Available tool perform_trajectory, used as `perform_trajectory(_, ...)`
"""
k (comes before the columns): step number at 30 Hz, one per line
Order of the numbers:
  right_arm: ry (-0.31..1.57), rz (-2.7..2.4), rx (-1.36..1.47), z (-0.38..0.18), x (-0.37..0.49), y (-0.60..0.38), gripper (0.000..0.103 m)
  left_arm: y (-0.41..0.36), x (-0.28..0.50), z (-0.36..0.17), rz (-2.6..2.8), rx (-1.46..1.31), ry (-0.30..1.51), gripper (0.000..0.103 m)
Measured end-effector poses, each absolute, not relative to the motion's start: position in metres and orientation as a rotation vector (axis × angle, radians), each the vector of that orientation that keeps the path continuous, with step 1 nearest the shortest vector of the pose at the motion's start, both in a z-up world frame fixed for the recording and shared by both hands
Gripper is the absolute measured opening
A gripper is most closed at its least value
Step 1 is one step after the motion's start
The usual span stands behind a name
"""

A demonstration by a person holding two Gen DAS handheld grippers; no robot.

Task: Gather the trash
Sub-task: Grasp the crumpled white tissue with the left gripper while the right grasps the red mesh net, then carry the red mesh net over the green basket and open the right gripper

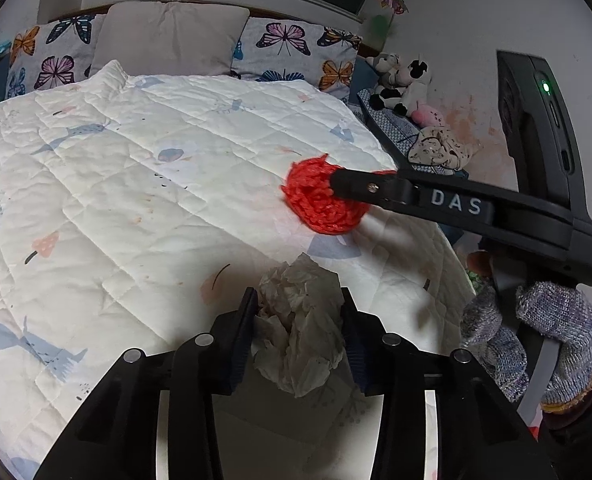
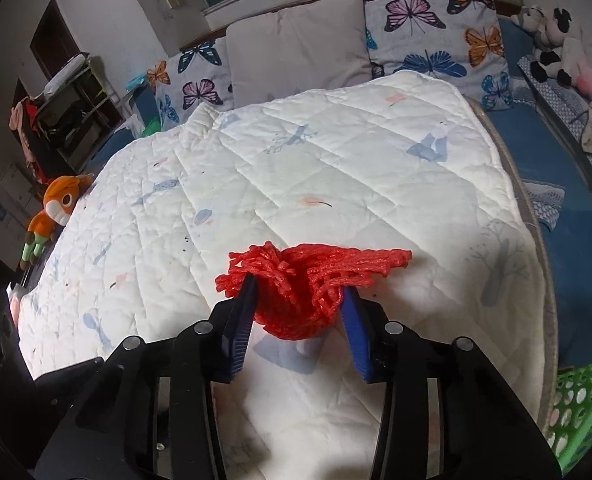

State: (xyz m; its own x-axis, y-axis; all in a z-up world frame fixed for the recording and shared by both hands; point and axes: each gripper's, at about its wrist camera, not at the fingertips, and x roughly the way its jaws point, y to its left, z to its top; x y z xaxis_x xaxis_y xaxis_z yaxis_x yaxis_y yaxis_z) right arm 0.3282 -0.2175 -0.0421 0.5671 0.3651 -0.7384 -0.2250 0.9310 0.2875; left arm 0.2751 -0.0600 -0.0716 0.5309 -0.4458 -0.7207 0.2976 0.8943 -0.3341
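Nearest the left wrist camera, a crumpled wad of white tissue paper (image 1: 300, 332) sits pinched between the two fingers of the left gripper (image 1: 298, 320), which is closed narrowly on it and holds it just above the white quilted bedspread (image 1: 135, 168). Ahead of that gripper and to its right, the right gripper (image 1: 336, 184) reaches in sideways, gripped by a hand in a grey knitted glove (image 1: 536, 340). From its own wrist view the right gripper (image 2: 298, 300) is clamped on a red foam mesh sleeve (image 2: 308, 284), of the kind that wraps fruit; the bunched body sits between its blue pads (image 2: 360, 332), and a long tail trails off to the gripper's right, so the sleeve's long axis runs across the fingers, not along them. Both pieces of trash appear lifted clear of the bed. A green perforated plastic basket (image 2: 580, 408) shows low and to the right of the right gripper, close by it; if that is the bin, the right gripper is likely the nearer one, and the coming move turns on swinging right and down over its rim.
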Motion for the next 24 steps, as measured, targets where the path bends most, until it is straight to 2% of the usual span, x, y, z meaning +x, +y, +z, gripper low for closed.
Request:
perform_trajectory(12, 0.829, 0.339, 0.181, -0.017, 0.289, -0.246, 0.039, -0.043, 0.250, -0.045, -0.451, -0.206, 0.856, 0.038)
perform_trajectory(24, 0.753, 0.242, 0.192, 0.008, 0.214, -0.311, 0.038, -0.081, 0.219, -0.022, -0.534, -0.170, 0.826, 0.038)
